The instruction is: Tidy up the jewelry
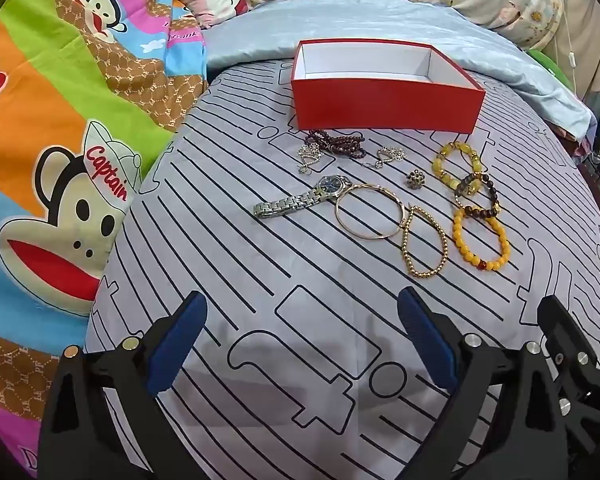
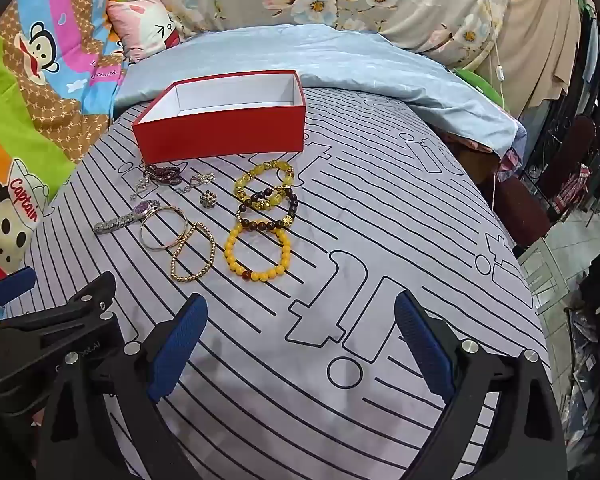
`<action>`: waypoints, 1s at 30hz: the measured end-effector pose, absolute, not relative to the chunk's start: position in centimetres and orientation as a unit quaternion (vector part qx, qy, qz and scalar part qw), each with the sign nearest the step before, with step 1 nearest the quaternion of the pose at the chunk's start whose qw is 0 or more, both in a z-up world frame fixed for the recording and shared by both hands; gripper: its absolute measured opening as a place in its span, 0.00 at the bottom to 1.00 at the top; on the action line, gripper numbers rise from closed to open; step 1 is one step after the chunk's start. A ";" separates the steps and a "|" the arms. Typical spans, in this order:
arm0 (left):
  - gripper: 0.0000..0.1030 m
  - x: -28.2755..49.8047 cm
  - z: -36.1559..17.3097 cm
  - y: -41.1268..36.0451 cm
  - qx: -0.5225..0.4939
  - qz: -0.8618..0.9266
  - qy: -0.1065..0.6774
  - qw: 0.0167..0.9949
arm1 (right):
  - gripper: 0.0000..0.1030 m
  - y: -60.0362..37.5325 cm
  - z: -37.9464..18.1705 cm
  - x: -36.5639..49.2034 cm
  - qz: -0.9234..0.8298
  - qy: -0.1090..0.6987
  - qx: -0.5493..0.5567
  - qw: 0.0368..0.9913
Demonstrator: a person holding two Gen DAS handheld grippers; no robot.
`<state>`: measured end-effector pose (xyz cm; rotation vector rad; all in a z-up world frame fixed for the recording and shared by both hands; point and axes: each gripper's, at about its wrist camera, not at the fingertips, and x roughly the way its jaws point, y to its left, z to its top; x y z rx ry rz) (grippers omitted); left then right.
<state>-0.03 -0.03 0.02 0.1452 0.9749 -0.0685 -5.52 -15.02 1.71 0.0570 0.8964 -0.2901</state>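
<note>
A grey sheet [image 1: 220, 264] with black lines covers the bed. A cartoon monkey blanket [image 1: 60, 128] lies beside it, a pale blue quilt [image 2: 360, 60] and a pink pillow [image 2: 144, 24] behind.

Reads "Captain" in red on the white hat [image 1: 107, 160] of the cartoon monkey, printed on the bright blanket [image 1: 52, 92] left of the left tongs. Reads "Captain" again on the same hat [image 2: 25, 196], far left of the right tongs. Farther back, small letters ending "rank".

one red box [image 1: 384, 108], one watch [image 1: 300, 196], several bracelets [image 1: 480, 240]
</note>
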 end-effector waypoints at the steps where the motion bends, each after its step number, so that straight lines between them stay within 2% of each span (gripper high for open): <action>1: 0.91 0.0 0.0 0.0 0.069 -0.035 0.468 0.880 | 0.90 -15.0 1.7 -5.5 -0.140 0.432 0.026 0.891; 30: 0.91 0.0 0.2 0.4 0.069 -0.031 0.471 0.879 | 0.90 -14.7 1.9 -5.7 -0.141 0.429 0.024 0.892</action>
